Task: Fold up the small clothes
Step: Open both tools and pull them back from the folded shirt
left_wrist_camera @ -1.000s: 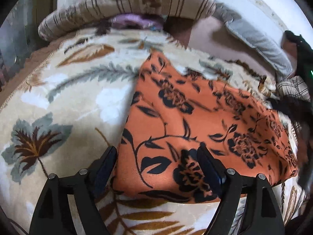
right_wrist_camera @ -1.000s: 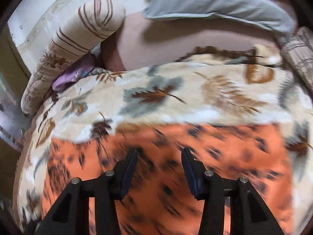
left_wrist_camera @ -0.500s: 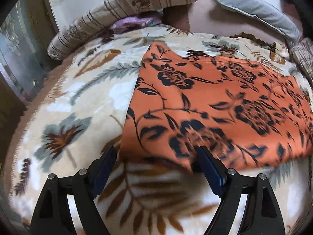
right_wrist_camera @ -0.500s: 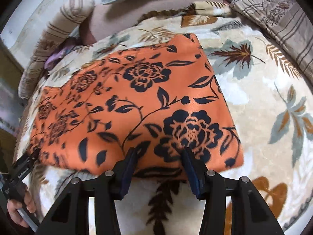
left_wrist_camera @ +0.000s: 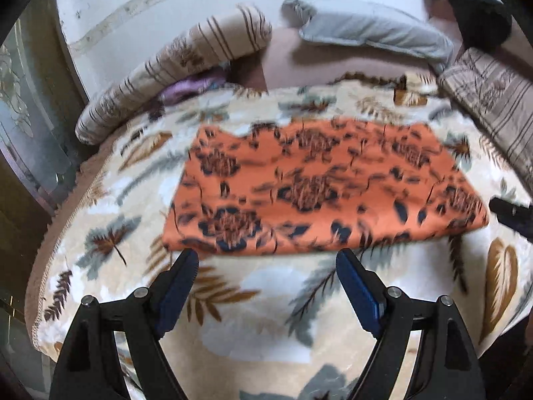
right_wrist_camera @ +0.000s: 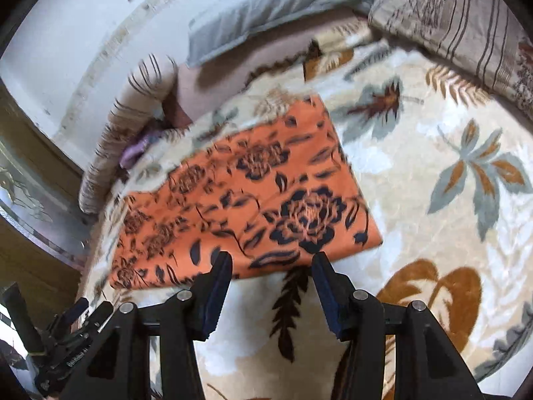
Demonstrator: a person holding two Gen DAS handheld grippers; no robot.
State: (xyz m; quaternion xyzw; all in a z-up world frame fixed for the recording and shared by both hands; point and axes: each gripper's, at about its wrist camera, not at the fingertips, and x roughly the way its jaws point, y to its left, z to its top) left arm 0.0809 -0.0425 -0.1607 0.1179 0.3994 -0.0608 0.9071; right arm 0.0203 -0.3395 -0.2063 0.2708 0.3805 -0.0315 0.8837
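Note:
An orange cloth with a black flower print (left_wrist_camera: 316, 183) lies flat as a folded rectangle on the cream leaf-patterned blanket (left_wrist_camera: 266, 300). My left gripper (left_wrist_camera: 266, 256) hovers open just short of the cloth's near edge, toward its left corner, with nothing between its blue-padded fingers. In the right wrist view the same cloth (right_wrist_camera: 250, 200) runs slantwise. My right gripper (right_wrist_camera: 271, 260) stands open over that near edge close to the right corner, holding nothing. Part of the right gripper (left_wrist_camera: 509, 213) pokes in at the cloth's right end.
A striped bolster (left_wrist_camera: 166, 76) and a grey pillow (left_wrist_camera: 366, 30) line the wall at the back. A striped pillow (left_wrist_camera: 493, 100) lies at the right. A purple cloth (left_wrist_camera: 190, 86) is tucked under the bolster. The blanket's rounded edge (left_wrist_camera: 43, 300) drops off at the left.
Both grippers have drawn back off the orange cloth toward its near edge, and the left has risen. The cloth lies flat and has not moved. Both stay open and hold nothing.

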